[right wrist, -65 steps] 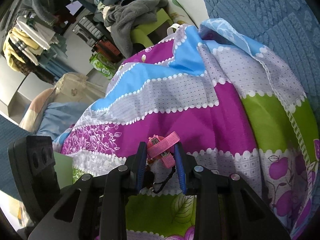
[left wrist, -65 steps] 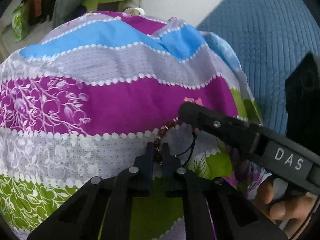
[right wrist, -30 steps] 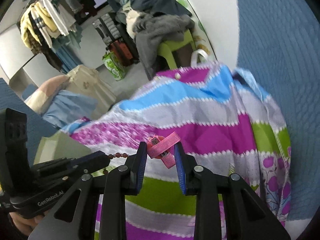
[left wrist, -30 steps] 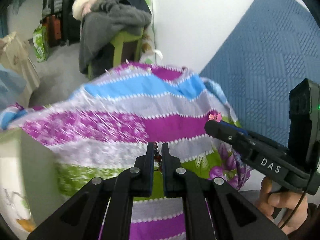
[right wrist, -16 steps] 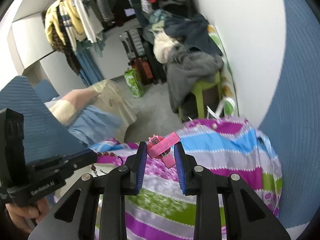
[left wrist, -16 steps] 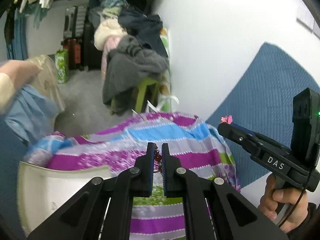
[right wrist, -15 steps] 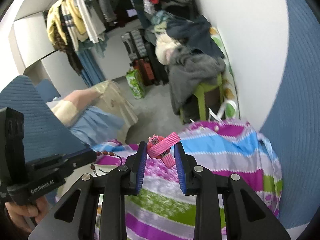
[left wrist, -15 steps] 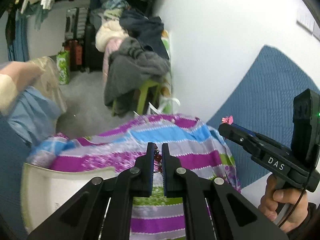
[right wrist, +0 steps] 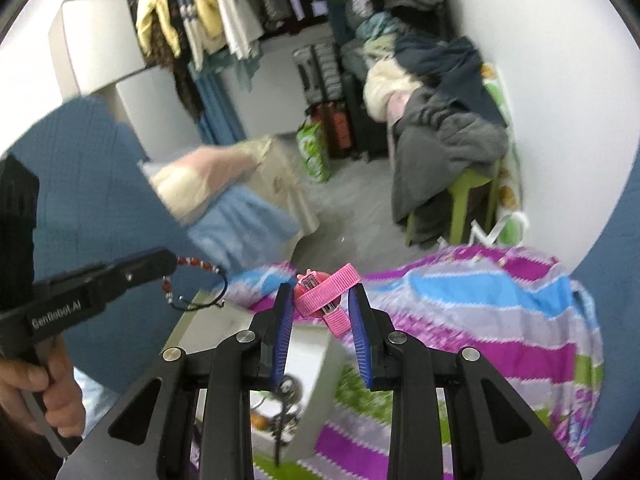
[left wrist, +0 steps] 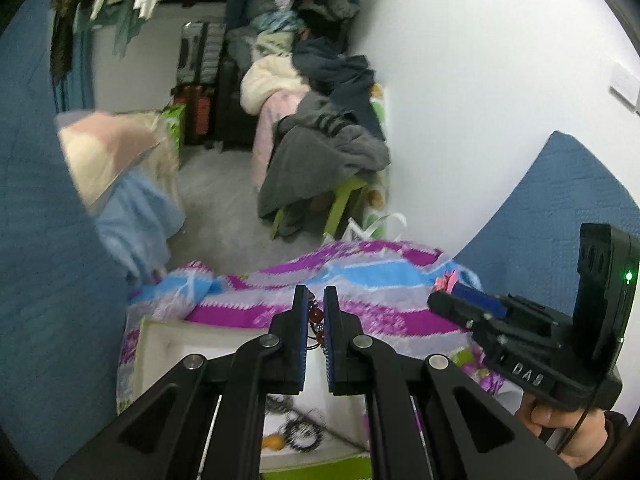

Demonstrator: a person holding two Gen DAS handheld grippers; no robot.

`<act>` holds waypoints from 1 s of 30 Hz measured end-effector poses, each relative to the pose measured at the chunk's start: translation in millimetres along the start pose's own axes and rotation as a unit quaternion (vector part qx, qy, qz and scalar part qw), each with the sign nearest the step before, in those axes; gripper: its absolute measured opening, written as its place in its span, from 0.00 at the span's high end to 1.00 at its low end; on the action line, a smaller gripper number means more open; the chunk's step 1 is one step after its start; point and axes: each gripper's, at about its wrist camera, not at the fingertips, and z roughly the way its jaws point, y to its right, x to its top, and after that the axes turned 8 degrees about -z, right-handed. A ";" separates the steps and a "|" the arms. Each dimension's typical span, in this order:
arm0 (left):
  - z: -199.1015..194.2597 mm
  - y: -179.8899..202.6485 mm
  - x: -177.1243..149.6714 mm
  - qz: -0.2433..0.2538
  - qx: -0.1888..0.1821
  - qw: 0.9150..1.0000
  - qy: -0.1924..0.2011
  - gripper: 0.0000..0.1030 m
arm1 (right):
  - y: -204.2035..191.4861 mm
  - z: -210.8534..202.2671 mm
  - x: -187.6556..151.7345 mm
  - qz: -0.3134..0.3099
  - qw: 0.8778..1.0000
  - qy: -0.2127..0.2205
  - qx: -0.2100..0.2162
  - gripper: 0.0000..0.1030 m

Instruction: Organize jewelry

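Observation:
My left gripper is shut on a red bead bracelet; in the right wrist view the bracelet dangles from that gripper with a black cord loop. My right gripper is shut on a pink ribbon hair clip; in the left wrist view this gripper is at the right with the clip at its tip. Both are held above a white open box with dark jewelry inside. The box lies on a striped purple, blue and green cloth.
A blue quilted surface borders the cloth at right and another at left. Beyond are a green stool piled with clothes, suitcases, hanging clothes and a white wall.
Both grippers have risen away from the cloth with bracelet and clip still held. The views tilted up, showing the room, and the white box has come into view below.

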 end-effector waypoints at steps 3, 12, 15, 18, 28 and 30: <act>4.4 -21.6 -17.0 -0.008 0.006 1.000 -0.011 0.95 | -20.1 21.3 -15.8 -0.011 1.000 -0.026 0.011 0.75; 39.1 -75.0 -68.9 -0.040 0.024 0.997 -0.057 0.95 | -53.9 74.1 -67.3 -0.030 0.995 -0.094 0.024 0.75; 47.7 -84.8 -80.3 -0.049 0.027 0.996 -0.069 0.95 | -58.5 83.1 -78.2 -0.032 0.993 -0.109 0.026 0.75; 53.4 -91.1 -88.9 -0.053 0.026 0.995 -0.079 0.94 | -60.4 88.2 -84.8 -0.031 0.992 -0.117 0.028 0.75; 44.4 -97.3 -79.8 -0.080 0.048 0.993 -0.078 0.43 | -54.5 74.0 -71.2 -0.020 0.994 -0.108 0.017 0.32; 31.9 -91.8 -74.0 -0.065 0.058 0.995 -0.053 0.36 | -51.9 61.5 -60.2 -0.019 0.996 -0.090 0.016 0.29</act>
